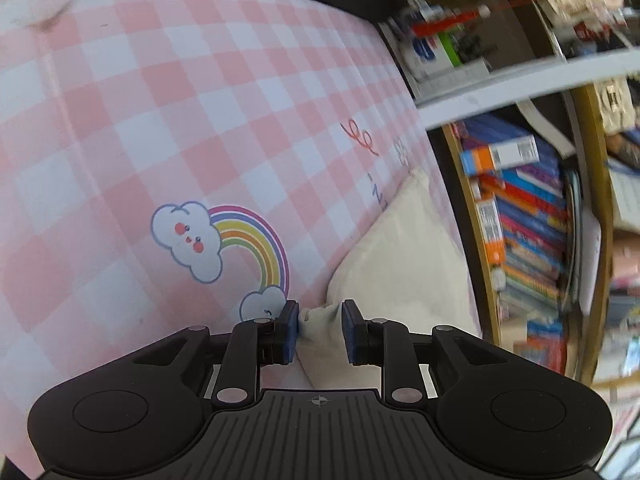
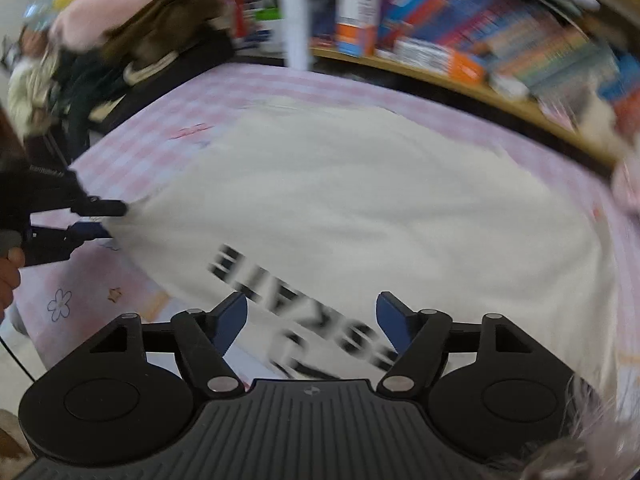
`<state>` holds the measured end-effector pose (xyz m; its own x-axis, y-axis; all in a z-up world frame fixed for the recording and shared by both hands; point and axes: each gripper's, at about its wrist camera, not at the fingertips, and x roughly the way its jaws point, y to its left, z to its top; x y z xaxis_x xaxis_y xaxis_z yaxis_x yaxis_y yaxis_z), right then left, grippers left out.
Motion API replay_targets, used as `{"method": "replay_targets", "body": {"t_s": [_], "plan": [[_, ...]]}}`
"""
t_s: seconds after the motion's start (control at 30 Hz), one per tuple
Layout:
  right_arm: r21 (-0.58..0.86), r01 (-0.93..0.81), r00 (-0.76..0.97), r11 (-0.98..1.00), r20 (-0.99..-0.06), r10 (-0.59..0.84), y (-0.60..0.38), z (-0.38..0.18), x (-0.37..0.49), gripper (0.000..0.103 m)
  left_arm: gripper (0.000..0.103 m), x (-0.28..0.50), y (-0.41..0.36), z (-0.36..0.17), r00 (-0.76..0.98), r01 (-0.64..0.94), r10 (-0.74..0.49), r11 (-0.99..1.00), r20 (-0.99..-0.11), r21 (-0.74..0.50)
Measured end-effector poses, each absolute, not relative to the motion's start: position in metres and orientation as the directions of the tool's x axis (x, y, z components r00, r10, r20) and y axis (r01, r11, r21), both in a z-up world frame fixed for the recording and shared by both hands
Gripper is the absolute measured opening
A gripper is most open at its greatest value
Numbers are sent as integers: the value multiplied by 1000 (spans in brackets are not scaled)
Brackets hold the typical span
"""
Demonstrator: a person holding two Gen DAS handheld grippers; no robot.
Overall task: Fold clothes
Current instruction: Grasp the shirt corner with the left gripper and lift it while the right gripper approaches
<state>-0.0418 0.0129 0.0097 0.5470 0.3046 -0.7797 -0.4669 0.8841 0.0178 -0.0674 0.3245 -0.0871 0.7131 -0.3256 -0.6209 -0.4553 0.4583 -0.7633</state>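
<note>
A cream garment [image 2: 360,200] with black lettering lies spread flat on the pink checked tablecloth [image 2: 280,80]. My right gripper [image 2: 312,320] hovers open over its near edge, above the lettering, with nothing between the pads. My left gripper [image 2: 114,220] is at the garment's left corner. In the left wrist view a bunched bit of the cream garment [image 1: 408,248] fills the gap between the blue pads of the left gripper [image 1: 320,328], and the jaws stand narrow on it. The right wrist view is blurred.
The tablecloth [image 1: 160,100] has a rainbow and cloud print [image 1: 224,240]. A shelf of books [image 2: 480,40] runs along the table's far side. A pile of dark and pink clothes [image 2: 140,40] sits beyond the far left corner. A white post [image 2: 294,12] stands behind the table.
</note>
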Motion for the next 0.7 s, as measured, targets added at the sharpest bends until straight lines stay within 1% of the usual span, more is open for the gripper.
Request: {"method": "replay_targets", "body": {"t_s": [0.2, 0.37, 0.4, 0.43, 0.5, 0.53, 0.63, 0.7], "plan": [[3, -489, 528, 872, -795, 299, 68, 5, -45, 72, 25, -53, 340, -90, 665, -387, -441, 487, -603, -783], [-17, -488, 520, 873, -808, 275, 99, 1, -44, 72, 24, -45, 346, -92, 641, -363, -494, 479, -587, -799], [-22, -491, 520, 871, -809, 273, 104, 1, -44, 72, 23, -44, 345, -91, 637, -358, -496, 487, -590, -796], [-27, -496, 520, 868, -810, 272, 109, 1, -44, 72, 17, -43, 344, -90, 632, -353, -499, 496, -593, -793], [-40, -509, 522, 860, -808, 272, 120, 1, -44, 71, 14, -41, 342, -89, 615, -337, -514, 514, -598, -788], [-46, -517, 524, 855, -807, 273, 125, 2, -43, 71, 8, -39, 341, -89, 600, -326, -534, 517, -596, -791], [-84, -558, 534, 825, -798, 280, 144, 2, -42, 69, 7, -39, 343, -81, 618, -267, -576, 487, -535, -832], [-126, -597, 543, 792, -790, 284, 156, 2, -44, 68, 7, -38, 342, -70, 630, -204, -586, 509, -510, -837]]}}
